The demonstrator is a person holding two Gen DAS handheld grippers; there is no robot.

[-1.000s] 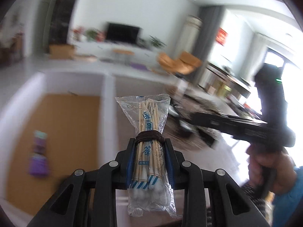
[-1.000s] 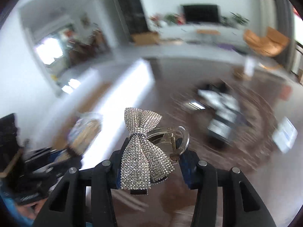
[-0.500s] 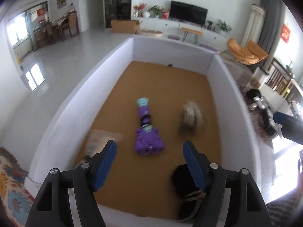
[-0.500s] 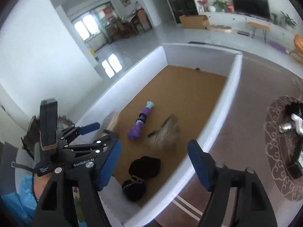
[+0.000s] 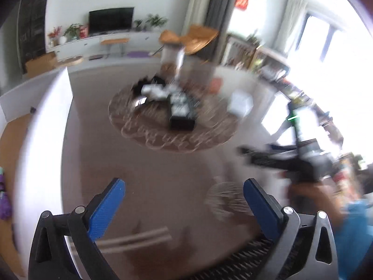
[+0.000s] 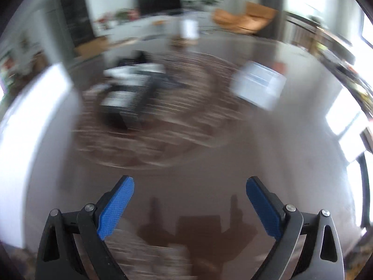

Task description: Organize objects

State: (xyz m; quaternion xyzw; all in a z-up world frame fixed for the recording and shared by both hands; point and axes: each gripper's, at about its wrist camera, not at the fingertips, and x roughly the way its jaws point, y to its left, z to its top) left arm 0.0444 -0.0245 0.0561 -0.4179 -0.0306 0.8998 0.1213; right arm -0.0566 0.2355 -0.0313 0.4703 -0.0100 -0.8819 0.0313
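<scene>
Both views are smeared by motion. My left gripper hangs over the brown tabletop, its jaws opening wide with nothing between the blue pads. My right gripper is also opening above the same table and holds nothing. A hand at the right of the left wrist view carries the right gripper. The white-walled bin with a cork floor lies at the left edge, and a purple toy shows inside it.
A round patterned mat carries several items, among them a black box. A white packet lies beside it. The right wrist view shows that mat, box and packet too. A pale blurred thing lies near my left gripper.
One second ago the left held a bag of cotton swabs and the right a rhinestone bow clip. Both let go over the bin, then swung right and down over the brown table.
</scene>
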